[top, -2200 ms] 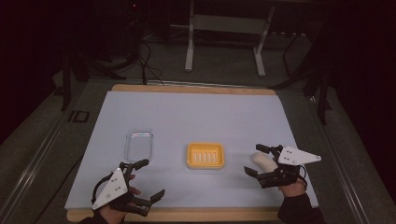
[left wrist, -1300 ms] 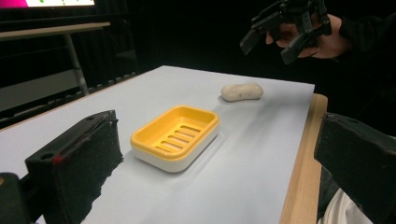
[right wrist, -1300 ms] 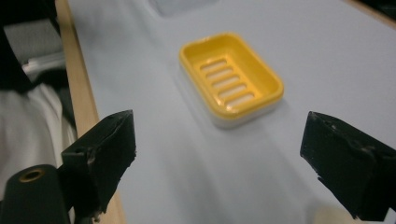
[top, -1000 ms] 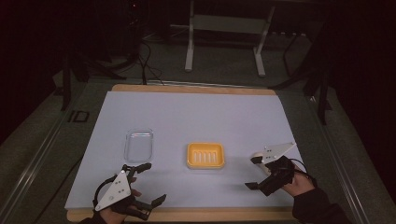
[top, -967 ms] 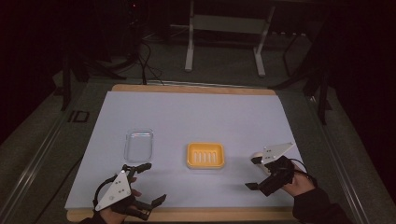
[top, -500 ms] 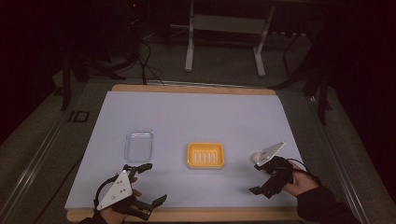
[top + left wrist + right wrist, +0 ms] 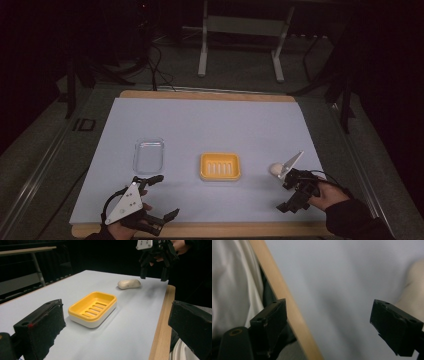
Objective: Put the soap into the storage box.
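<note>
Yellow soap dish (image 7: 220, 166) is sitting empty; the pale soap bar (image 7: 275, 168) is lying right of it, beside the wide-open right gripper (image 7: 289, 193); left gripper (image 7: 161, 199) is gaping, holding nothing.

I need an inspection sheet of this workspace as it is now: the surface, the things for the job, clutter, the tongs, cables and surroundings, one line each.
Surface: pale blue mat on a wooden board; no spills seen.
Job's things: yellow soap dish near the middle, empty; cream soap bar lying on the mat to its right; clear plastic lid or tray to its left, empty.
Clutter: nothing seen.
Tongs: left tongs open, holding nothing, near the front edge; right tongs open, holding nothing, raised beside the soap bar.
Cables: a black cable at the right tongs; more cables on the floor beyond the table.
Surroundings: dark room; metal frame legs behind the table.
</note>
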`<action>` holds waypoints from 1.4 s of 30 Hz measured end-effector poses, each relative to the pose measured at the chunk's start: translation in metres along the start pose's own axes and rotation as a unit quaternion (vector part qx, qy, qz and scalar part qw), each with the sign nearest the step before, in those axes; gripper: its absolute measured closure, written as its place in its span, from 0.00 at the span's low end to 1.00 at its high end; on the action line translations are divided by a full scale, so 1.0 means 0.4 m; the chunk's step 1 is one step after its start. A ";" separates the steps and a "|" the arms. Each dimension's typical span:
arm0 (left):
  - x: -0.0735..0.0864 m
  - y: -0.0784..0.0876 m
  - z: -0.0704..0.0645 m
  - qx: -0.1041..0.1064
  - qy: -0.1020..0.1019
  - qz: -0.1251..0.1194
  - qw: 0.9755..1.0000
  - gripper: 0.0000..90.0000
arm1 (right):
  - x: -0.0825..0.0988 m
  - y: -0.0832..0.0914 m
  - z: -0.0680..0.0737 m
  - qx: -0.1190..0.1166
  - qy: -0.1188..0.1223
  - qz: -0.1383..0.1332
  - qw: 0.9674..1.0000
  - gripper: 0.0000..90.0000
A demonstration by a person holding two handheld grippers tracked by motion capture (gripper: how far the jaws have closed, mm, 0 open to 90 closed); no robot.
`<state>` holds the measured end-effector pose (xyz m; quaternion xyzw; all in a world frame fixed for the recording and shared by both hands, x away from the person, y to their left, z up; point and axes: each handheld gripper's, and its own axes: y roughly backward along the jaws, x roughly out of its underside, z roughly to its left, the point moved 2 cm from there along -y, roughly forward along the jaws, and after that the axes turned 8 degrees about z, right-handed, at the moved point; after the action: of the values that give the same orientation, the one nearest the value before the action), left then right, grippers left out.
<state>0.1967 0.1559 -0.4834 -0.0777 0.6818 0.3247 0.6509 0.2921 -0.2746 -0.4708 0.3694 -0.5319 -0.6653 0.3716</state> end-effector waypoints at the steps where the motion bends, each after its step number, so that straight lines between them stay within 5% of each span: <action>1: 0.000 -0.001 0.000 0.000 0.000 0.000 1.000 0.01 | 0.002 -0.001 0.000 0.010 0.000 0.007 1.000 0.15; 5: 0.000 -0.001 0.000 0.000 -0.001 0.002 1.000 0.01 | 0.009 0.001 -0.002 0.010 -0.005 0.009 1.000 0.15; 18: 0.001 -0.002 -0.001 0.000 -0.001 0.003 1.000 0.01 | 0.047 0.003 -0.037 0.026 -0.053 0.086 0.995 0.15; 30: 0.001 -0.003 -0.001 0.000 -0.001 0.004 1.000 0.01 | 0.073 -0.017 -0.076 0.032 -0.118 0.140 0.982 0.16; 35: 0.001 -0.004 -0.002 0.000 -0.001 0.004 1.000 0.01 | 0.078 -0.024 -0.093 0.034 -0.134 0.146 0.980 0.16; 42: 0.001 -0.004 -0.002 -0.001 -0.001 0.004 1.000 0.01 | 0.074 -0.019 -0.116 0.035 -0.151 0.114 0.981 0.15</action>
<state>0.1969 0.1545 -0.4841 -0.0753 0.6815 0.3277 0.6500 0.3190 -0.3198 -0.4887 0.2142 -0.6432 -0.6480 0.3472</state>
